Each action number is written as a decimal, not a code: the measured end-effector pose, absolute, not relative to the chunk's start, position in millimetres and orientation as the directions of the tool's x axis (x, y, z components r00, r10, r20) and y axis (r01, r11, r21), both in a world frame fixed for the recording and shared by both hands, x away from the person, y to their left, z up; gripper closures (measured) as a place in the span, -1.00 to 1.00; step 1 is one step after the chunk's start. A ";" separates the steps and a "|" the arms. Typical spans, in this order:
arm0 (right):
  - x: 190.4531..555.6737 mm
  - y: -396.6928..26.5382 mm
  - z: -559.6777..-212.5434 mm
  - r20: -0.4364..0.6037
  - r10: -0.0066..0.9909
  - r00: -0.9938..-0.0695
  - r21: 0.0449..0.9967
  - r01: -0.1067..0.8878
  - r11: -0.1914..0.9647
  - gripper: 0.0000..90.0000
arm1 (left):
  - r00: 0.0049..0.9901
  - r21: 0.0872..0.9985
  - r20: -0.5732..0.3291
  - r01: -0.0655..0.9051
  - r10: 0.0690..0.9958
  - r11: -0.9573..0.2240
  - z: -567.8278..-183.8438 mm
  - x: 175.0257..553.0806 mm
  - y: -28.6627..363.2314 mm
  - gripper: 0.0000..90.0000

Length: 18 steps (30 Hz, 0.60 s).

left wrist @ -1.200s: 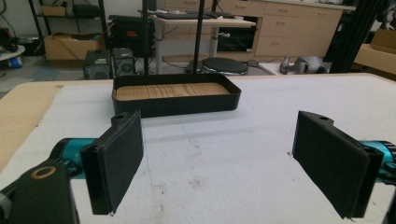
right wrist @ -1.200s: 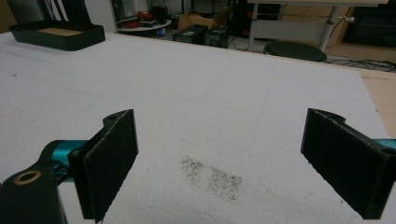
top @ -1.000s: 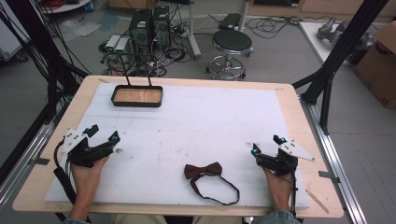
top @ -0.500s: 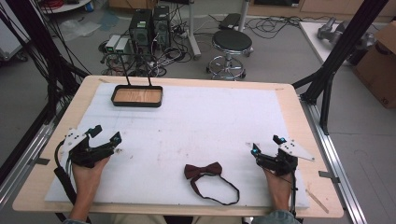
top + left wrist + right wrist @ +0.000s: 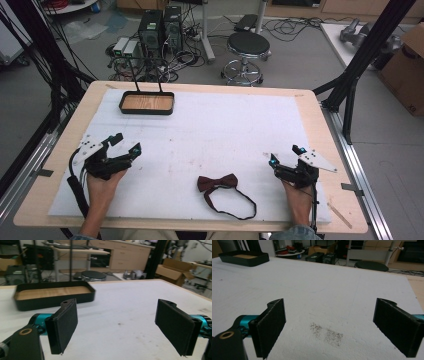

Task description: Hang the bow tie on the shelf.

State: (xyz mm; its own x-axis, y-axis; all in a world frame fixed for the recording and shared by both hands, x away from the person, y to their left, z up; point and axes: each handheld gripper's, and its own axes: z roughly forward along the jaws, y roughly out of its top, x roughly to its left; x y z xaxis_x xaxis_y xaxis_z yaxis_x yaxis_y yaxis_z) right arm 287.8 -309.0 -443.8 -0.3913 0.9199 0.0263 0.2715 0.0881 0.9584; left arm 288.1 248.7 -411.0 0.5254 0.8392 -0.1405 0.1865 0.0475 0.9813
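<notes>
A dark-brown bow tie [image 5: 217,182] trails its looped strap.

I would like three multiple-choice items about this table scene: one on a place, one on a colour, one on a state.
1. Where does the black tray with a wooden floor stand?
A. far left
B. near right
C. centre

2. What colour is the fabric bow tie?
A. dark brown
B. yellow
C. white

3. How is the right gripper?
A. shut on the bow tie
B. open, empty
C. shut, empty

Answers: 1 A, it stands at the white mat's far left corner; 2 A, brown with a black strap; 3 B, its jaws stand wide apart.
</notes>
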 end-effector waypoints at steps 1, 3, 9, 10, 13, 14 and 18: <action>288.0 -309.2 -443.9 0.022 0.920 -0.392 0.958 0.270 0.092 -0.78 | 0.545 0.981 -0.141 0.188 0.826 0.043 -410.0 288.5 243.9 -0.55; 288.1 -309.3 -443.9 0.019 0.920 -0.392 0.958 0.269 0.095 -0.78 | 0.584 0.981 -0.137 0.192 0.800 0.028 -408.0 289.4 233.3 -0.55; 288.2 -309.5 -444.0 0.022 0.921 -0.388 0.959 0.270 0.091 -0.78 | 0.695 0.980 -0.122 0.197 0.709 -0.025 -407.3 291.6 193.8 -0.45; 288.1 -309.8 -444.0 0.020 0.921 -0.388 0.958 0.270 0.093 -0.78 | 0.706 0.979 -0.122 0.202 0.698 -0.033 -407.7 292.2 188.8 -0.45; 288.2 -309.9 -444.0 0.022 0.922 -0.387 0.958 0.271 0.092 -0.78 | 0.748 0.972 -0.126 0.223 0.652 -0.068 -410.6 295.3 169.1 -0.43; 288.4 -310.3 -444.1 0.018 0.921 -0.388 0.959 0.268 0.094 -0.78 | 0.762 0.971 -0.123 0.224 0.635 -0.080 -412.0 296.3 163.4 -0.42; 288.2 -310.3 -444.1 0.025 0.922 -0.387 0.959 0.270 0.088 -0.78 | 0.806 0.968 -0.124 0.228 0.579 -0.109 -417.3 299.2 141.3 -0.34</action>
State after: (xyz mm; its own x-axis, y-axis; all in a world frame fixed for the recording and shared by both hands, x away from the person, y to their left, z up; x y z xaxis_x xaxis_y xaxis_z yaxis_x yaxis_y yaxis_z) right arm 288.2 -310.3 -444.1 -0.3872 0.9217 0.0245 0.2697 0.0878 0.9589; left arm 299.2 141.3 -417.3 0.8059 0.5789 -0.1243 0.2277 -0.1092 0.9676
